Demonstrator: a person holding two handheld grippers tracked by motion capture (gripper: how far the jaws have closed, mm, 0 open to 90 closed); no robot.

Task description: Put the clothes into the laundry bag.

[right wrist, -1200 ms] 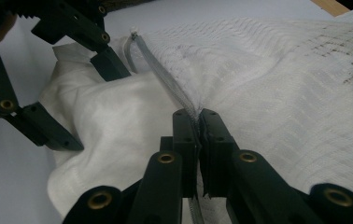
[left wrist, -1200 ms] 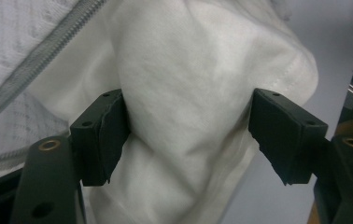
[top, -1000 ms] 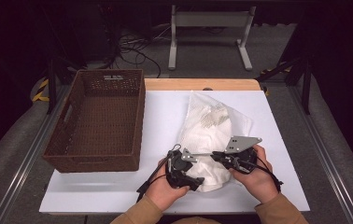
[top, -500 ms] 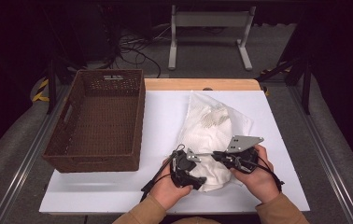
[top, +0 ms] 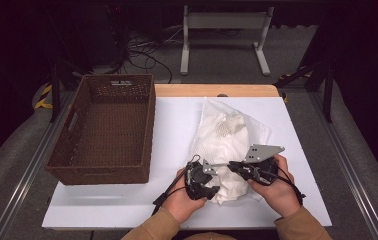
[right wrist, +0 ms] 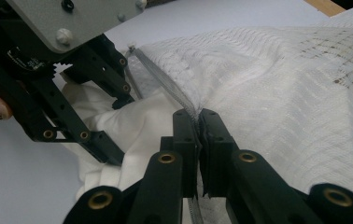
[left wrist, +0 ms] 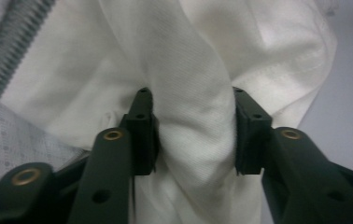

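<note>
At the table's near edge, we pinch the mesh bag's [top: 227,135] zipper edge tight in the right gripper [right wrist: 198,122] while the left gripper [left wrist: 191,130], jaws half-open around the white garment [left wrist: 188,70], should close firmly before pulling it free.

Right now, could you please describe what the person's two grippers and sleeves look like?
Both the left gripper and the right gripper are black, with brass-coloured pivot pins and trailing black cables. A grey three-cornered plate tops the right one. The sleeves are tan.
</note>
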